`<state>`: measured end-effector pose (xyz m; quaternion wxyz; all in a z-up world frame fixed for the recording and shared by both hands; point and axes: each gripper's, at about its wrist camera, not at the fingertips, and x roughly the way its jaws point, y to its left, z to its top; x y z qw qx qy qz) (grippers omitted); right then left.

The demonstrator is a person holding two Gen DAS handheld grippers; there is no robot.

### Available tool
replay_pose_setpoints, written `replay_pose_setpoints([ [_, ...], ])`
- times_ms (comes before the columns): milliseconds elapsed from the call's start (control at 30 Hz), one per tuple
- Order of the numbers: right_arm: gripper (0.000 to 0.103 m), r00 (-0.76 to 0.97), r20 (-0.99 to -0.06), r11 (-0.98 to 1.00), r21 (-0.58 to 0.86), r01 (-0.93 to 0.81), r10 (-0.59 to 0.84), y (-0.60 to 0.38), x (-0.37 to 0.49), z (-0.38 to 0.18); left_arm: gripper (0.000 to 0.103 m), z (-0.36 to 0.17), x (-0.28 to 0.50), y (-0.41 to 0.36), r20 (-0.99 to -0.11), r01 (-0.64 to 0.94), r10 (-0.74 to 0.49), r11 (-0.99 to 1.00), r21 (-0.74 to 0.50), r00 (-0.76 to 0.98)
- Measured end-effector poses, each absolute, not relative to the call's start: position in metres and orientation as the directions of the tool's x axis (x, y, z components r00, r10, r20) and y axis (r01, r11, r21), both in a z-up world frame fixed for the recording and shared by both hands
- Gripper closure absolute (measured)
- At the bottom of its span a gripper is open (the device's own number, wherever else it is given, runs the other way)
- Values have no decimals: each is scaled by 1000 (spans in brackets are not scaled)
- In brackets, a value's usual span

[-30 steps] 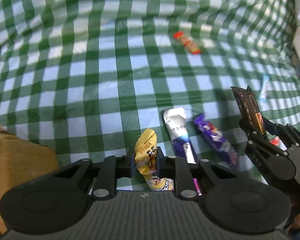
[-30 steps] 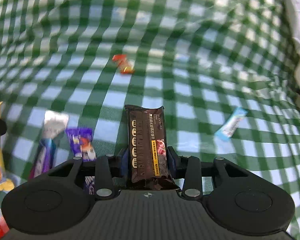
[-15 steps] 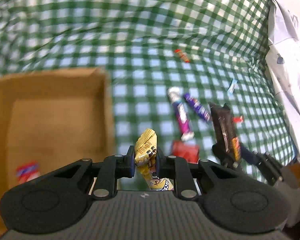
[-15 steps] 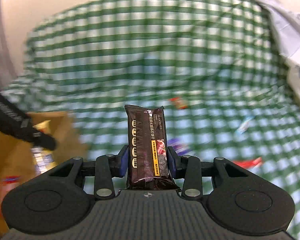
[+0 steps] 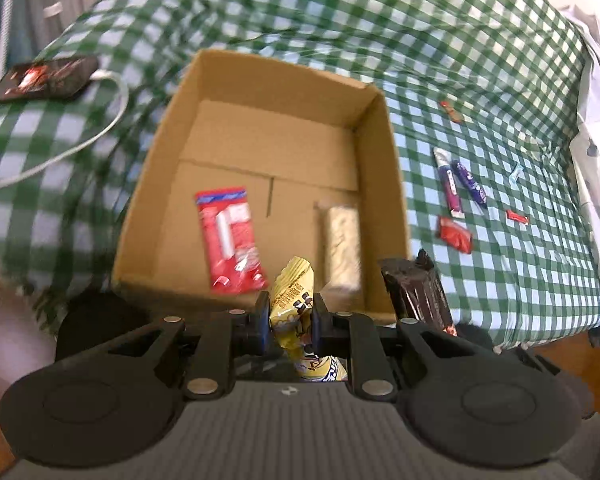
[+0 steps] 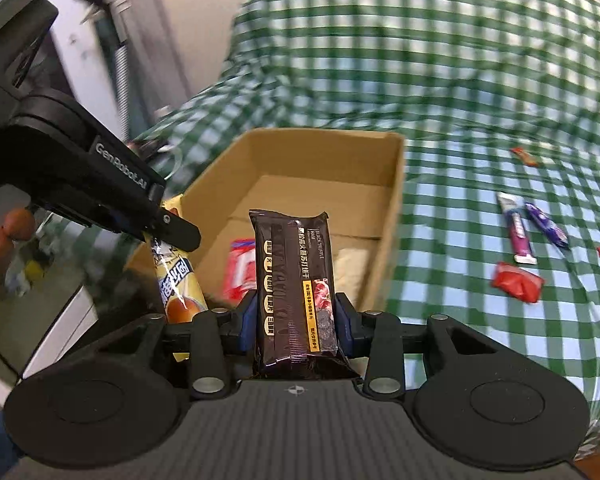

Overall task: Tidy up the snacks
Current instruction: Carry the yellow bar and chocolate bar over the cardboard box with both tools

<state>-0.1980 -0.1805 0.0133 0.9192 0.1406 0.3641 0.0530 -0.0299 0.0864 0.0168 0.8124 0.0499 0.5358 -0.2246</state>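
The left gripper is clamped on a yellow snack packet, which stands up between its pads and hangs below them, while the right gripper is clamped on a dark brown biscuit packet held upright. Straight ahead of both lies the open cardboard box; the left gripper sits above its near wall and the right one just off its near right corner. Inside, just beyond the left gripper's pads, lie a red snack packet and a pale wrapped bar. Off to the right of both grippers, on the green checked cloth, more snacks remain well apart from the box: a purple-and-silver bar, a dark purple bar, a red pouch and some small sweets. A phone with a white cable lies far left. The risks, as I judge them: the two grippers are close together and could knock each other over the box; letting go too early could drop the brown packet outside the right wall; and the yellow packet's loose tail may catch the rim.
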Motion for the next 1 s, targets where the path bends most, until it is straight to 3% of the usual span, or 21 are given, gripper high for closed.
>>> replay_pose_setpoints([
  [433, 62, 745, -649, 984, 169, -53, 152, -125, -223, 38, 82, 25, -54, 133, -849, 407, -376, 888, -215, 371],
  [1000, 62, 736, -662, 988, 143, -62, 142, -120, -222, 38, 82, 25, -50, 147, -839, 386, -391, 890, -242, 378],
])
